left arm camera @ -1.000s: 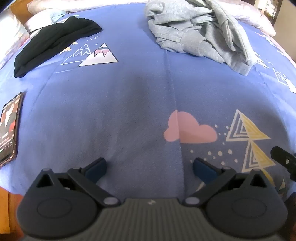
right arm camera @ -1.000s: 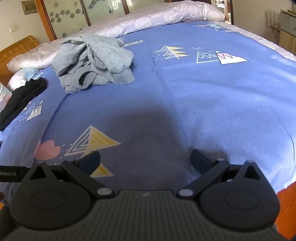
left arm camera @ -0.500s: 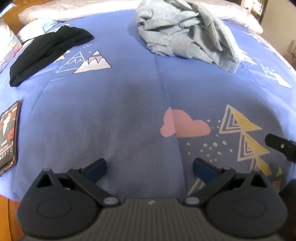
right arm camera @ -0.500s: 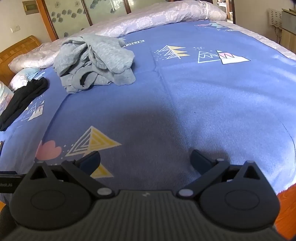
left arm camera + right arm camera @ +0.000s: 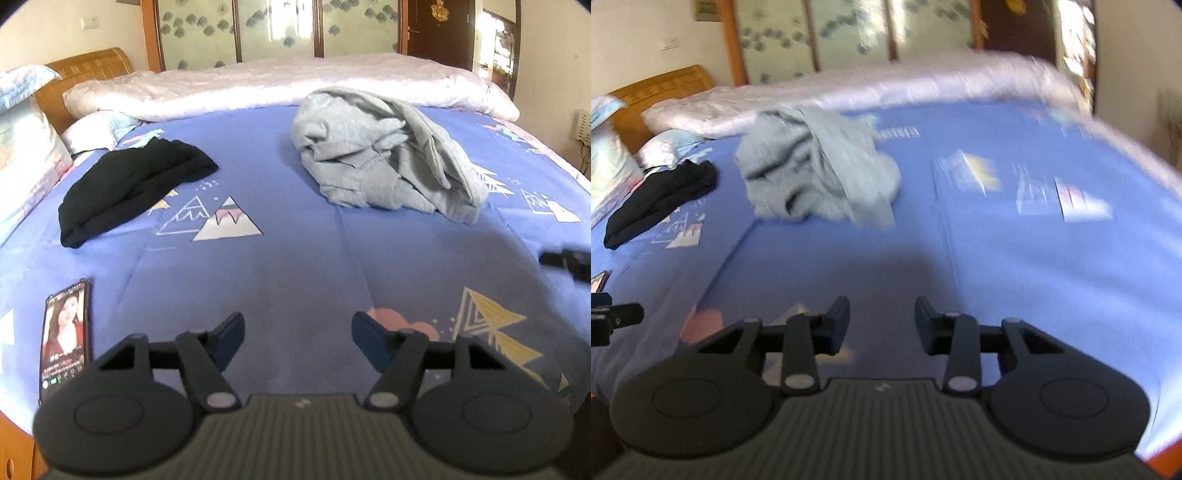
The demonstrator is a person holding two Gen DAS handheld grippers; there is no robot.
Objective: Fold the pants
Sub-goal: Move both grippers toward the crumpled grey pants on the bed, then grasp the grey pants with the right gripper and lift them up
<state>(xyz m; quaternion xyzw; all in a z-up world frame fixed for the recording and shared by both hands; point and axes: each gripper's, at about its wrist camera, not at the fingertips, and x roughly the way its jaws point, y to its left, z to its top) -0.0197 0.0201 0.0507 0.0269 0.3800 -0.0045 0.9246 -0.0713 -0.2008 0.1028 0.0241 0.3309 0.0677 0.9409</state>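
A wide bed (image 5: 295,266) with a blue printed cover carried everything. A rolled pale-pink quilt (image 5: 280,83) lay along its far edge. In front of that quilt, toward the far right corner, the crumpled light-grey pants (image 5: 384,155) sat in a heap. A folded black garment (image 5: 129,188) lay near the left edge by the pillows. A smartphone with a lit screen (image 5: 65,336) rested at the near left corner. The left tongs (image 5: 297,338) and right tongs (image 5: 882,325) hung over the near edge, both closing with nothing between their pads, well apart from the pants.
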